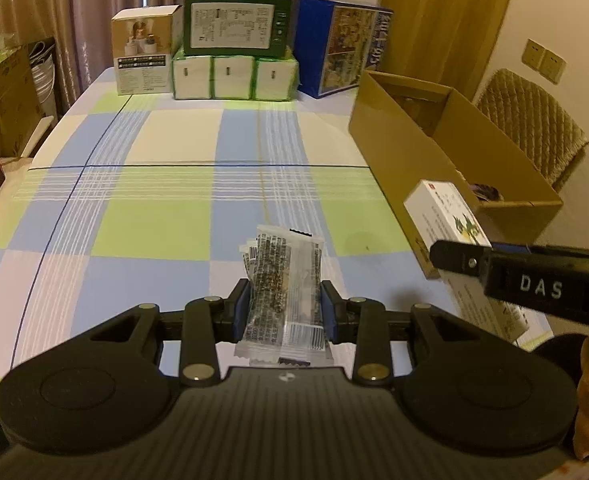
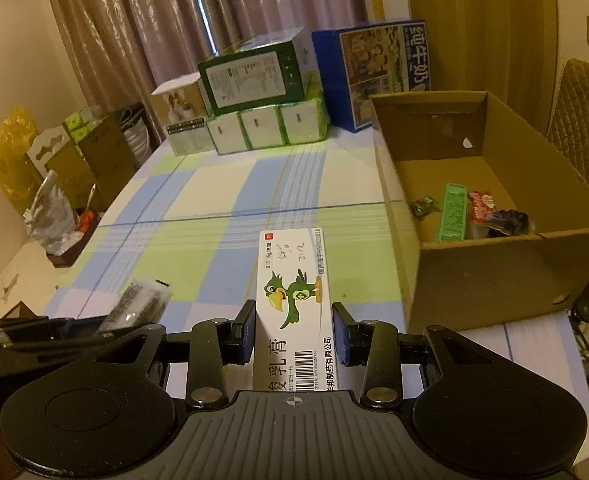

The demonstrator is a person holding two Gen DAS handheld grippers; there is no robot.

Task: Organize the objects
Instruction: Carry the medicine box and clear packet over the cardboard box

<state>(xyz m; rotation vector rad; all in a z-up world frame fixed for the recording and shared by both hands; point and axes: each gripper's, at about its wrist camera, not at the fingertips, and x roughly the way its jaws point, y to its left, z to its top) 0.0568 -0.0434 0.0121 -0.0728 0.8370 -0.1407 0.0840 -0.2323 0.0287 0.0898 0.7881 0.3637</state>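
My left gripper (image 1: 285, 307) is shut on a bundle of clear printed sachets (image 1: 282, 280), held above the checked tablecloth (image 1: 154, 220). My right gripper (image 2: 293, 332) is shut on a white ointment box with a green bird (image 2: 290, 280); that box (image 1: 446, 216) and the right gripper's body show at the right of the left wrist view. The sachets (image 2: 142, 300) and the left gripper appear low at the left of the right wrist view. An open cardboard box (image 2: 494, 256) stands to the right, with a green packet (image 2: 452, 212) and other small wrapped items inside.
Stacked cartons stand at the table's far end: a green box (image 1: 236, 26) on white tissue packs (image 1: 232, 76), a small white box (image 1: 144, 54), a blue milk carton (image 1: 342, 48). A quilted chair (image 1: 534, 120) is behind the cardboard box. Boxes and bags crowd the floor left (image 2: 54, 184).
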